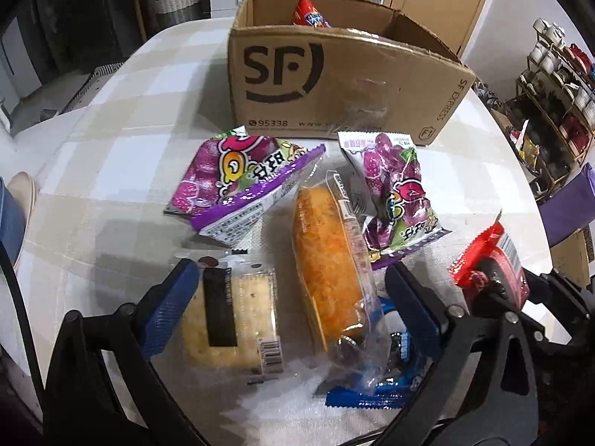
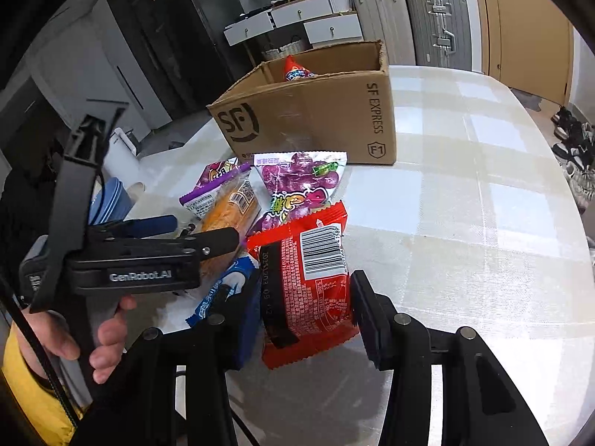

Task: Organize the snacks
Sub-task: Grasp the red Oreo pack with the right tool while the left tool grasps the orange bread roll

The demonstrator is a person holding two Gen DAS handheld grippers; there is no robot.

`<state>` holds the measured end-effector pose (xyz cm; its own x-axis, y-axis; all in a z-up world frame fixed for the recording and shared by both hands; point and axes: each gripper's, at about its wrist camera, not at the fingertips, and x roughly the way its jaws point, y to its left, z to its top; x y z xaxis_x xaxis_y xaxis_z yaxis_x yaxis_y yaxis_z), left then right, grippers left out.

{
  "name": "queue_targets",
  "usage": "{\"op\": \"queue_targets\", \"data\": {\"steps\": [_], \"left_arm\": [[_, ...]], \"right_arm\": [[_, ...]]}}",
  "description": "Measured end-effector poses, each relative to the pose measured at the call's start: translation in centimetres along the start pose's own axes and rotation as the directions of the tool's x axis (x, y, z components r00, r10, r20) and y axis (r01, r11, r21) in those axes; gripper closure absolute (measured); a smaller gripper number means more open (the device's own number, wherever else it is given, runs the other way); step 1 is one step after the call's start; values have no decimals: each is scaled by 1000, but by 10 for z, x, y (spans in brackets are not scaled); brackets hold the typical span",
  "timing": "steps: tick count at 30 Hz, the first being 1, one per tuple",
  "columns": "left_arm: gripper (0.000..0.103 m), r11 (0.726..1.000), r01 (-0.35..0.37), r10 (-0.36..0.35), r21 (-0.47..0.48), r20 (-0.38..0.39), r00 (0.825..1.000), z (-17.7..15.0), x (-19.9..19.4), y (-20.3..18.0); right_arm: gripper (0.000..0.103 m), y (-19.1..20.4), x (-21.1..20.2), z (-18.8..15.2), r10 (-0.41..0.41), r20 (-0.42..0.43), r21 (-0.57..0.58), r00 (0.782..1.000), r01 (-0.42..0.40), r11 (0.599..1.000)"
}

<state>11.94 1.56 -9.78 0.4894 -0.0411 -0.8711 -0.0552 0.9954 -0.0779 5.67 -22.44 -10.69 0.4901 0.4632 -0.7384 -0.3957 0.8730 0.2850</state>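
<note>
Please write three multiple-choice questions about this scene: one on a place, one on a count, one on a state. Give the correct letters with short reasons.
1. Where is the cardboard box?
A. behind the loose snacks
B. on the floor
C. under the table

2. How many purple candy bags lie on the table?
A. one
B. two
C. four

3. What is the right gripper doing?
A. hanging open over bare table
B. holding a spoon
C. gripping the red packet

Answers: 1 A, it stands on the table past the snacks. 2 B, one lies left, the other right. 3 C, the packet sits between its fingers.
</note>
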Motion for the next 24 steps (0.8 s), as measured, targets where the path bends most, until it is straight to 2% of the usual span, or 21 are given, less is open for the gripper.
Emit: {"op": "queue_targets", "data": {"steps": [4,6,7,9,11,18,24], "left_arm": [[31,1000,13,-13,-18,-3,1000,0,3,3],[47,999,43,-43,-28,-7,999,1,3,5],[59,997,67,-68,-31,-13,998,1,4,6],[66,994,105,-106,-30,-25,994,1,6,7],[75,993,114,-114,-15,-19,993,1,6,6],[77,993,117,-117,13,-12,993,-7,-4,4],[77,992,116,-116,46,17,993,-16,-18,3]], "right_arm": [[56,-7,-2,0,2,2,26,1000,-2,1000],[56,-9,-3,0,7,5,36,1000,-7,999],[56,-9,-3,1,8,7,36,1000,-9,999],[56,-7,-3,1,6,8,34,1000,-6,999],[56,-6,-1,1,8,3,35,1000,-8,999],[56,-9,2,0,-9,-5,43,1000,9,999],[56,-14,-2,1,0,23,73,1000,-2,997]]}}
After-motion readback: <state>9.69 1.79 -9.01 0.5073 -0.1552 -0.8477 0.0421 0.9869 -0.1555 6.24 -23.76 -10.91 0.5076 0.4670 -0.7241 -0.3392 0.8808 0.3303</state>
